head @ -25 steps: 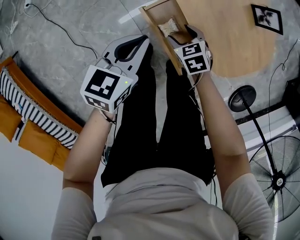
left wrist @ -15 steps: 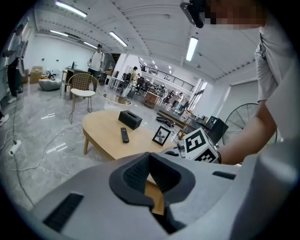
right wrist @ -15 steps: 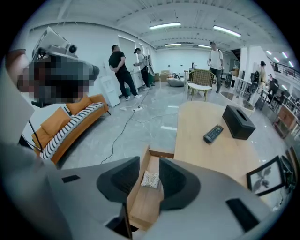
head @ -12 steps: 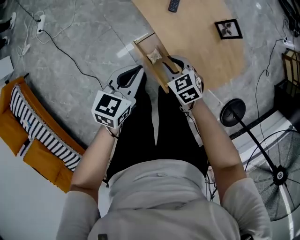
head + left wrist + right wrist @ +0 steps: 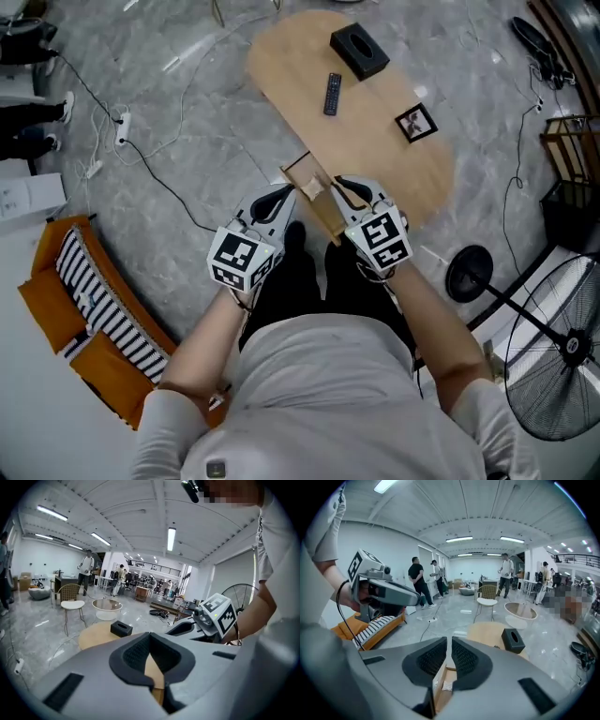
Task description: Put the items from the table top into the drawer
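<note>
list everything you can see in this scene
table: 1, light wood, centre
tissue box: 1, black, table's far end
remote: 1, dark, on table
picture frame: 1, black, on table
drawer: 1, wood, open, table's near edge
pale item: 1, cream, in drawer
fan: 1, black, floor right
sofa: 1, orange, floor left
left gripper: 1, grey, shut, left of drawer
right gripper: 1, grey, right of drawer, jaws just closing, nothing between
</note>
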